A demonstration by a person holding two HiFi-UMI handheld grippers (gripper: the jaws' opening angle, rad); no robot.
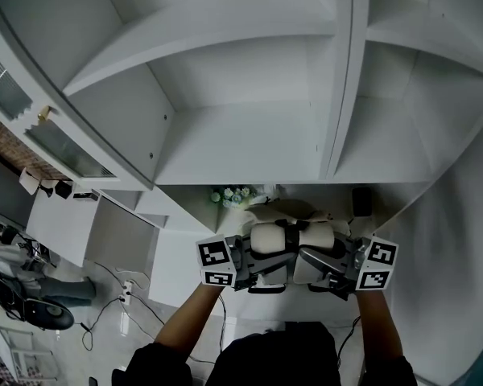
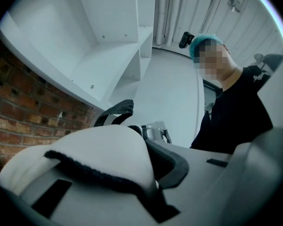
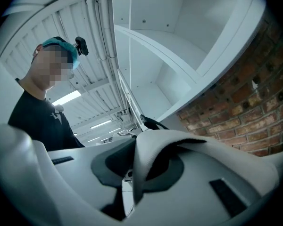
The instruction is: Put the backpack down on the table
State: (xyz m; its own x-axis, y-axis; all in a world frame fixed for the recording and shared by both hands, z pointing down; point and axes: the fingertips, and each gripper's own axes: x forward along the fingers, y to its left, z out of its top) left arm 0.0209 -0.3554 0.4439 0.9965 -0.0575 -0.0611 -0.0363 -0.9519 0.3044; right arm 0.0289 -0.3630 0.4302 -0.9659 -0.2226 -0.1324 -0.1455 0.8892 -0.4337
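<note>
The cream backpack hangs between the two tongs, close in front of the person and just below the white shelf unit. The left gripper is clamped at a narrow gap on a padded white strap with dark edging, which fills the space between its jaws. The right gripper is pinched just as narrowly on the other strap, folded upright between its jaws. Both tongs point roughly level, facing each other across the bag. The step in hand looks like the lowering itself. The bag seems not yet set down, though no view shows its underside, or which pale surface beneath the shelves is the table. The next move probably calls for bringing both tongs down evenly so the bag lands flat on its base. The straps should be let go only once its weight rests on the worktop.
</note>
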